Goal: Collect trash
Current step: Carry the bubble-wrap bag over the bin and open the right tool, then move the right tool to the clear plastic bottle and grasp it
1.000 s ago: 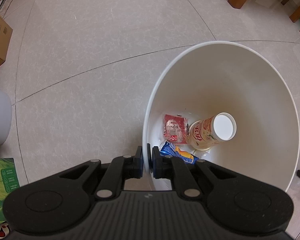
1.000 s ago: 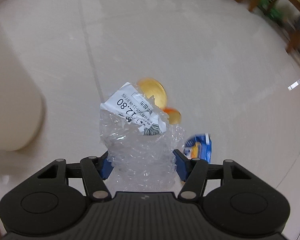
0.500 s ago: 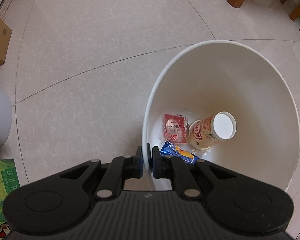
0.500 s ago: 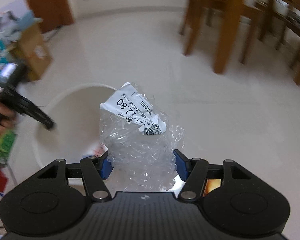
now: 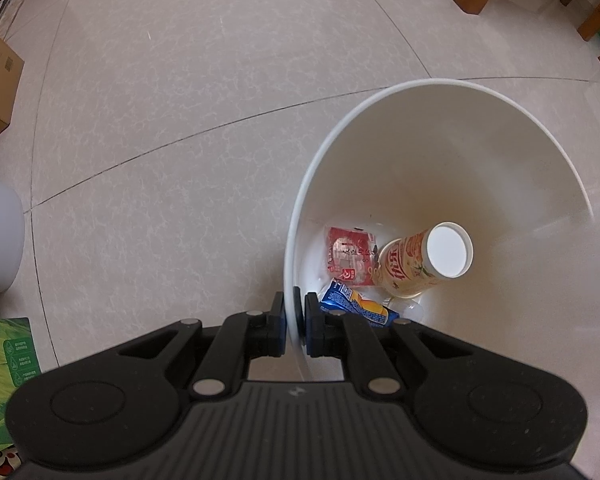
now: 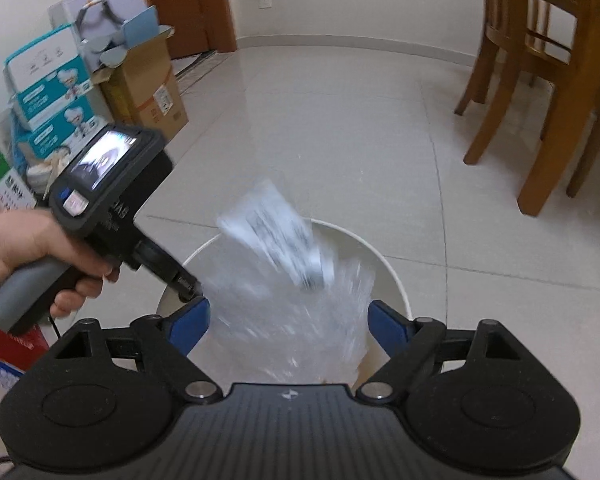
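Right wrist shows my right tool [image 6: 288,316] spread wide, blurred plastic wrap [image 6: 284,312] loose between, label unreadable. Left wrist alone shows my left tool [image 5: 294,324] clamped on the bin [image 5: 480,152] rim, cup [image 5: 424,262] at 12 o'clock inside.

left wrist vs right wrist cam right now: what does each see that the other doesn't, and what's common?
Left wrist only: the bin's contents, a paper cup, red wrapper and blue packet, with the left gripper clamped on the rim.

Right wrist only: the open right gripper, a blurred clear plastic bag between its fingers above the bin, and the person's hand.

Both: the white bin.
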{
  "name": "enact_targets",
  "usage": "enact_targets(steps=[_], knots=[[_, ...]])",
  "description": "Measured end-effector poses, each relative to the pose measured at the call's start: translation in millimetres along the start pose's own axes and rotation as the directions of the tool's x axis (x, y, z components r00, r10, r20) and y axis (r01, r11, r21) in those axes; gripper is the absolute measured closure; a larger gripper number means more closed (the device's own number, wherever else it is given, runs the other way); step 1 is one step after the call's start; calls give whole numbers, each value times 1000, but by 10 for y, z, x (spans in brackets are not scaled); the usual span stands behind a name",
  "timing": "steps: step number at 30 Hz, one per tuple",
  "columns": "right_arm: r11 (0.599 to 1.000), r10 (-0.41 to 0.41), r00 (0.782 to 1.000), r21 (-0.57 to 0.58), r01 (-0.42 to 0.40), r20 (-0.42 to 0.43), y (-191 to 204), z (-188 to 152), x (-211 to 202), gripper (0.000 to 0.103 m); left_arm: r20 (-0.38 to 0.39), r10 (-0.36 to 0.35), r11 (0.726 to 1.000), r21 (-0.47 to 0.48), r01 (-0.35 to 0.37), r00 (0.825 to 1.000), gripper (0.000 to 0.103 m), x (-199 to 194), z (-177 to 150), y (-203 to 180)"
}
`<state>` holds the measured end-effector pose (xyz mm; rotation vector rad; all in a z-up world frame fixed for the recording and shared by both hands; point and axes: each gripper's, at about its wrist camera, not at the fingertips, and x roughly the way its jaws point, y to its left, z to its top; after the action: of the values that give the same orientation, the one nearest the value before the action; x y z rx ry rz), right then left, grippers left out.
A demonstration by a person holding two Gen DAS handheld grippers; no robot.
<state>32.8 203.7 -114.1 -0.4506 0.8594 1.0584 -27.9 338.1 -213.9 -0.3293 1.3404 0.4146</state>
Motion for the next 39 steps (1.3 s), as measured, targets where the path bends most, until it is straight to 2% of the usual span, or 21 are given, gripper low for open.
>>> enact_targets(steps=[9,21,26,31,34,39], knots=[[999,-4,1000,46,5,-20,-153,-142,-22,11,-2,4,1000,1,-4,1000,96,3,5,-21],[984,-62,997,164,67,-34,-533,-394,-155,11,-21,-24,999,-45,23,999,96,-15,47,87],[969,-115,993,219,116,-17,-713,-522,-303,11,-20,-21,999,-27,20,1000,96,-24,41,71],[918,-220,975,331,220,-37,-1064,-843,-469,11,-14,-4,1000,-16,4,1000,96,-25,30,28],[857,-290,954,422,295,-79,-1360,-1184,-533,11,-10,4,1000,-8,-4,1000,96,-21,20,-7],[737,-385,905,530,419,-180,-1852,-1877,-441,11,-3,13,1000,-8,-13,1000,96,-12,2,-34]])
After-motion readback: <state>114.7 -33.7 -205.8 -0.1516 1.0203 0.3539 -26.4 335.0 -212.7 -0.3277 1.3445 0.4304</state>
